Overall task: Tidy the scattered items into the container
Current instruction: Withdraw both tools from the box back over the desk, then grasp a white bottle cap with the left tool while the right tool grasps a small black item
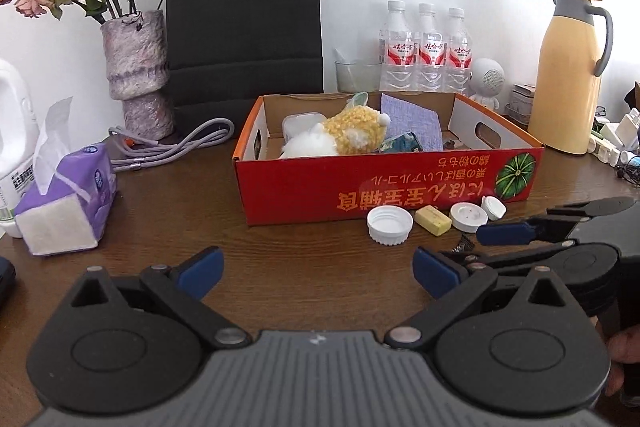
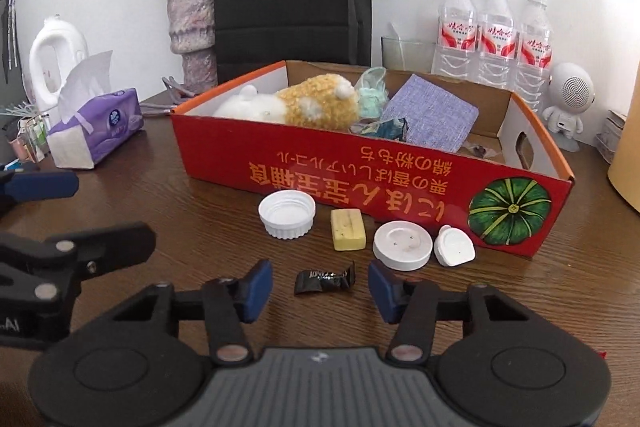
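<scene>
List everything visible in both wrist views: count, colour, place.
box: 1, red, table centre
plush toy: 1, yellow-white, in box
fabric pad: 1, lilac, in box
caps: 3, white, before box
yellow block: 1, between caps
black wrapper: 1, between right gripper's fingers, untouched
tissue pack: 1, purple, left
vase of roses: 1, back left
black bag: 1, behind box
bottles: 3, clear, back right
flask: 1, yellow, far right
left gripper: open, empty
right gripper: open
</scene>
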Demonstrator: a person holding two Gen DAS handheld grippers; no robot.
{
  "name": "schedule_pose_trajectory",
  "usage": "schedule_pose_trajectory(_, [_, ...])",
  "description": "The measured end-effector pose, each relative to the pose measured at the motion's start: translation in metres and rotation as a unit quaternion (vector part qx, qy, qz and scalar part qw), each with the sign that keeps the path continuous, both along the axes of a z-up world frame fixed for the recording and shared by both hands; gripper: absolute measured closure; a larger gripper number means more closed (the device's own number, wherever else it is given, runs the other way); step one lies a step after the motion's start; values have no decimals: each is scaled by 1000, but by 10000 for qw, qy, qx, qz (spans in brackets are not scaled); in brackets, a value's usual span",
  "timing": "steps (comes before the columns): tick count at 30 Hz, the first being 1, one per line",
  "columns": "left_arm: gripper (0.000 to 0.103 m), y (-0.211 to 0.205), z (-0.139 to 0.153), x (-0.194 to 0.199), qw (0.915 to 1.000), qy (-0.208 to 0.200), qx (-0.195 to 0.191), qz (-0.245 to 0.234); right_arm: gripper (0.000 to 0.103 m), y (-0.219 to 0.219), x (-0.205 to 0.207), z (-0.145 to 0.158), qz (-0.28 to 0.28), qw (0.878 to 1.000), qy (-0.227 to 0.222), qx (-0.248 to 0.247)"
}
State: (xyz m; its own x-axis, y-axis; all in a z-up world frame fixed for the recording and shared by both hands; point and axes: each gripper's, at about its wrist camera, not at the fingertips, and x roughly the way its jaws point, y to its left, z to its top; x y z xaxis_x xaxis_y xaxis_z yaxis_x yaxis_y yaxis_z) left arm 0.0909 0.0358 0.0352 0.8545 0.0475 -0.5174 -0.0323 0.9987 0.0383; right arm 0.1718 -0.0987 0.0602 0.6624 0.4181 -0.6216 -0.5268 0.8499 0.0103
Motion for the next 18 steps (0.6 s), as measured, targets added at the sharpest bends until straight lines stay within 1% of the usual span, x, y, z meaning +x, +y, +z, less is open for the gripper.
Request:
schedule_pose_trajectory(1, [0,1,-2,6,10000,32,-61,-4,67,1,3,-3,7,10000,47,-38])
schedule_pose_trajectory(2, [0,3,-5,12,9999,84,-130,-12,72,0,3,-5,21,10000,1,-24])
schedule_pose_trajectory(6, [2,6,-16,31,9989,359,-290,-23,73,-1,3,-7,36,9999,-86,-60])
schedule_pose_trajectory(8, [2,7,-17,37,9986,420,-307,-132,74,-2,5,-7,42,9999,-99,-43])
schedule_pose_trajectory(10, [2,8,-17,42,9984,408,-293,-266,77,-1,5,-7,65,9999,-136,-73])
schedule_pose_trajectory(12, [2,6,-17,51,9983,440,-269,-282,82,-3,5,-6,67,9999,-111,-75])
schedule_pose_trajectory(14, [2,1,-18,61,9982,441,-212,-344,83,-7,5,-5,36,9999,-68,-91])
schedule_pose_trajectory(16, [3,-7,-18,69,9979,360,-161,-506,84,-12,4,-3,-34,9999,-56,-134])
schedule_pose_trajectory(18, [3,-15,-20,78,9976,329,-63,-613,84,-21,2,-4,-198,9997,-67,-101])
